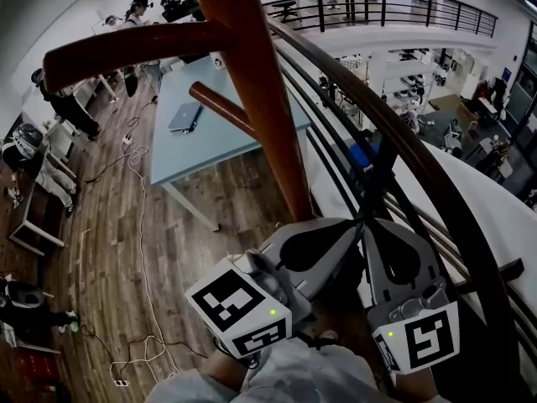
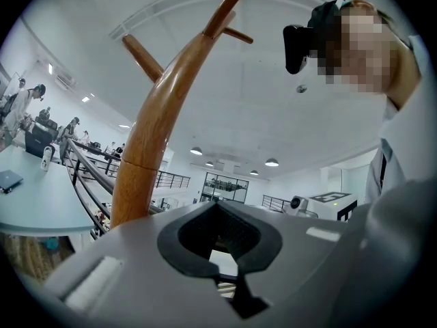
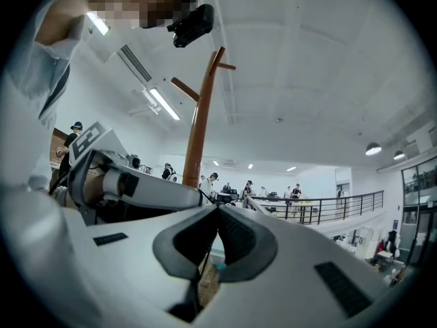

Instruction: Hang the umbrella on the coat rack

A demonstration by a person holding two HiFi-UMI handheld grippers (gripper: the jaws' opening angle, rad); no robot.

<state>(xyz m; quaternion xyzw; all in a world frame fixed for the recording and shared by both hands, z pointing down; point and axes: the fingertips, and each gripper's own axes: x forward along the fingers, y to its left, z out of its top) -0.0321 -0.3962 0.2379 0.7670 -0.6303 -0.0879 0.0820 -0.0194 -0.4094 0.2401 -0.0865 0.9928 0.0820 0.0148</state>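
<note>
Closest to the head camera, the grey plastic left gripper (image 2: 218,205) and the grey plastic right gripper (image 3: 218,209) sit side by side at the bottom of the head view. Each carries a black-and-white marker cube. Their tips converge just right of where the reddish-brown curved wooden coat rack (image 1: 260,99) passes behind the left gripper. The left gripper's jaws are pressed together at the tips with nothing between them. The right gripper's jaws are likewise pressed together. A thin dark line shows in the slit behind their tips, and I cannot tell whether it is pinched. The umbrella cannot be picked out in any view.

From the rack's pole a thick rounded peg (image 1: 126,47) reaches left, with a shorter peg (image 1: 220,106) below it. Beyond stands a pale blue rectangular table (image 1: 231,145) with a grey laptop (image 1: 185,117) lying on it. A black curved metal railing (image 1: 419,166) runs just right of the pole, and brown wood-plank floor (image 1: 101,250) spreads to the left.
</note>
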